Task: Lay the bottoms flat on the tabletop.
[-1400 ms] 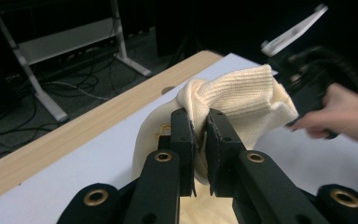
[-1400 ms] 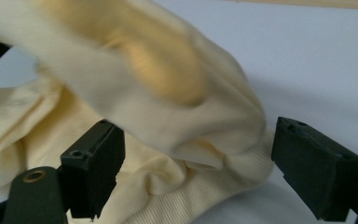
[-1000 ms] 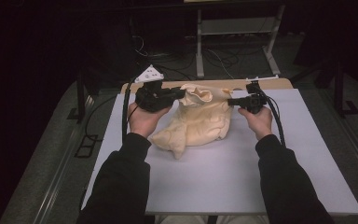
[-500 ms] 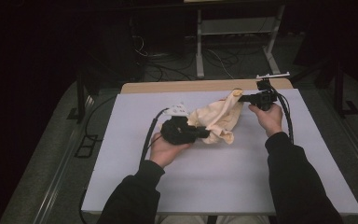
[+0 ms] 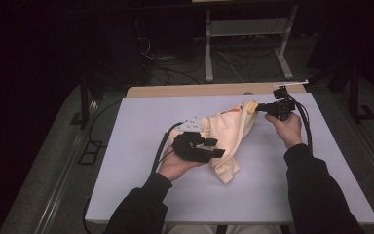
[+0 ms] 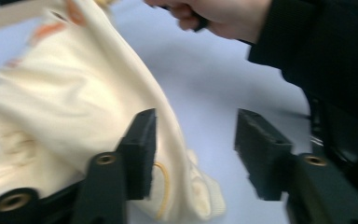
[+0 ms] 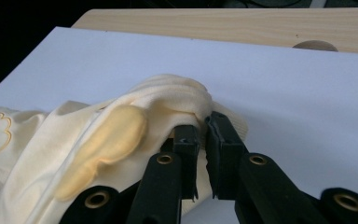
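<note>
We are working a cream garment point(image 5: 226, 134), soft knit cotton by the look, with orange embroidered outlines and a padded yellow patch point(image 7: 107, 135) sewn on it. It is lying crumpled on the lavender table mat point(image 5: 141, 117), roughly mid-mat, stretching toward the mat's far right corner.

Our right gripper point(image 5: 259, 107) is pinching a bunched fold at the garment's far end, its jaws clamped tight on several layers of cloth, holding that end slightly off the mat. Our left gripper point(image 6: 193, 149) is sitting at the garment's near end with jaws that have just been opening; they are standing half spread, one pad brushing the cloth edge, nothing pinched between them.

We are judging it light, limp and floppy: it is going to sag and fold wherever it is unsupported, and it is not fragile. The knit looks grippy rather than slippery, so a pinch should hold. Best hold is likely a hem or the ribbed cuff point(image 6: 205, 196) near the left jaws, taking one layer edge, not a thick wad. The wooden tabletop point(image 7: 214, 25) is showing beyond the mat's far edge.
</note>
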Motion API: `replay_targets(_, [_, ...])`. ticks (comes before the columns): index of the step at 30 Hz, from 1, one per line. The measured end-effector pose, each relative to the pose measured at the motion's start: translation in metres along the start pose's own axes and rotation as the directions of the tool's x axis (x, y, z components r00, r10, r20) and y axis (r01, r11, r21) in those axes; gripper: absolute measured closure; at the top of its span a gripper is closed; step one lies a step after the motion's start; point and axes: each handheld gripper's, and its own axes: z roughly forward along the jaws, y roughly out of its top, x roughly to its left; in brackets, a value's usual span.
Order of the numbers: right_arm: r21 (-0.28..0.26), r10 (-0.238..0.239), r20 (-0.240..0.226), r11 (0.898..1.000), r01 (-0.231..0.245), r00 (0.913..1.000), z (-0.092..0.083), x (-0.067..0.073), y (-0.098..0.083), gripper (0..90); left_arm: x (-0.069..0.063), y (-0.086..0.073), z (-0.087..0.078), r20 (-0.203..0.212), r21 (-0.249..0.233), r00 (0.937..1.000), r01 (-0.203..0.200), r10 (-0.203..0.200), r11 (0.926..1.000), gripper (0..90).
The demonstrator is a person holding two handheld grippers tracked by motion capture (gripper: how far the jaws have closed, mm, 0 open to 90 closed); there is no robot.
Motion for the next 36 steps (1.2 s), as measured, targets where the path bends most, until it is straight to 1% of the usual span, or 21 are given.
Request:
replay_targets(2, [-0.002,-0.003,0.001,1.0,0.003,1.0,0.0,0.001,-0.001,81.8,0.005,0.001,-0.006,-0.009,-0.019,0.9997,0.021,-0.021,0.9996,39.5])
replay_targets(3, [-0.002,-0.003,0.001,1.0,0.003,1.0,0.0,0.001,-0.001,81.8,0.008,0.001,-0.009,-0.013,-0.026,0.9994,0.031,-0.031,0.9992,39.5])
replay_targets(4, [-0.002,-0.002,-0.001,1.0,0.002,1.0,0.0,0.001,-0.001,81.8,0.01,0.001,-0.011,-0.022,-0.035,0.9991,0.034,-0.035,0.9988,36.7])
replay_targets(5, [-0.001,-0.006,0.0,1.0,0.006,1.0,0.0,0.001,-0.001,81.7,0.012,0.001,-0.013,-0.031,-0.041,0.9988,0.036,-0.038,0.9985,32.2])
replay_targets(6, [-0.001,-0.006,0.0,1.0,0.006,1.0,0.0,0.001,-0.001,81.7,0.013,0.0,-0.014,-0.04,-0.043,0.9984,0.037,-0.039,0.9984,32.2])
replay_targets(7, [-0.002,-0.004,-0.003,1.0,0.004,1.0,0.0,0.001,-0.001,81.7,0.015,0.0,-0.014,-0.047,-0.044,0.998,0.04,-0.042,0.9982,26.3])
replay_targets(8, [-0.001,-0.005,-0.004,1.0,0.005,1.0,0.0,0.001,-0.001,81.7,0.016,-0.001,-0.015,-0.055,-0.044,0.9978,0.036,-0.038,0.9984,23.2])
replay_targets(9, [-0.001,-0.005,-0.004,1.0,0.005,1.0,0.0,0.001,-0.001,81.7,0.017,-0.001,-0.016,-0.064,-0.045,0.9973,0.033,-0.036,0.9984,23.2])
replay_targets(10, [0.0,-0.01,-0.005,1.0,0.01,0.9999,-0.001,0.002,-0.001,81.6,0.019,-0.002,-0.016,-0.076,-0.05,0.9965,0.031,-0.035,0.9983,19.5])
replay_targets(11, [-0.002,-0.011,-0.006,1.0,0.011,0.9999,-0.001,0.002,-0.002,81.6,0.019,-0.002,-0.016,-0.076,-0.05,0.9965,0.031,-0.035,0.9983,17.6])
replay_targets(13, [-0.001,-0.011,-0.007,1.0,0.011,0.9999,-0.001,0.002,-0.002,81.6,0.02,-0.002,-0.017,-0.084,-0.06,0.9957,0.032,-0.037,0.9977,15.7])
replay_targets(16, [-0.003,-0.02,-0.011,1.0,0.02,0.9997,-0.004,0.003,-0.003,81.5,0.024,-0.002,-0.018,-0.105,-0.062,0.9941,0.021,-0.028,0.9979,13.4])
replay_targets(17, [0.0,-0.024,-0.013,1.0,0.024,0.9996,-0.005,0.003,-0.005,81.5,0.025,-0.003,-0.018,-0.113,-0.06,0.9933,0.021,-0.028,0.998,13.3])
replay_targets(18, [0.0,-0.026,-0.014,1.0,0.026,0.9995,-0.006,0.003,-0.005,81.5,0.029,-0.004,-0.019,-0.135,-0.047,0.9905,0.019,-0.025,0.9987,13.3])
replay_targets(19, [0.0,-0.026,-0.014,1.0,0.026,0.9995,-0.006,0.003,-0.005,81.5,0.029,-0.004,-0.019,-0.135,-0.047,0.9905,0.019,-0.025,0.9987,13.3])
replay_targets(22, [-0.007,-0.031,-0.02,0.999,0.031,0.9993,-0.008,0.004,-0.008,81.5,0.04,-0.007,-0.021,-0.16,-0.047,0.9854,0.051,-0.058,0.9976,13.2])
replay_targets(27, [-0.009,-0.031,-0.029,0.999,0.031,0.9991,-0.01,0.003,-0.012,81.5,0.061,-0.01,-0.028,-0.211,-0.033,0.9723,0.096,-0.101,0.9948,10.4])
replay_targets(30, [-0.008,-0.03,-0.029,1.0,0.03,0.9991,-0.012,0.002,-0.014,81.5,0.071,-0.013,-0.034,-0.241,-0.037,0.9621,0.121,-0.127,0.9919,9.4])
replay_targets(32, [-0.007,-0.032,-0.03,0.999,0.032,0.999,-0.012,0.001,-0.015,81.5,0.077,-0.016,-0.036,-0.262,-0.045,0.9533,0.143,-0.15,0.9887,9.4])
replay_targets(34, [-0.006,-0.031,-0.031,1.0,0.03,0.9991,-0.012,0.001,-0.016,81.5,0.084,-0.018,-0.038,-0.284,-0.052,0.9448,0.155,-0.163,0.9866,9.2])
replay_targets(36, [-0.008,-0.028,-0.033,1.0,0.028,0.9991,-0.012,0.001,-0.017,81.5,0.091,-0.021,-0.039,-0.299,-0.066,0.9352,0.178,-0.19,0.9818,9.1])
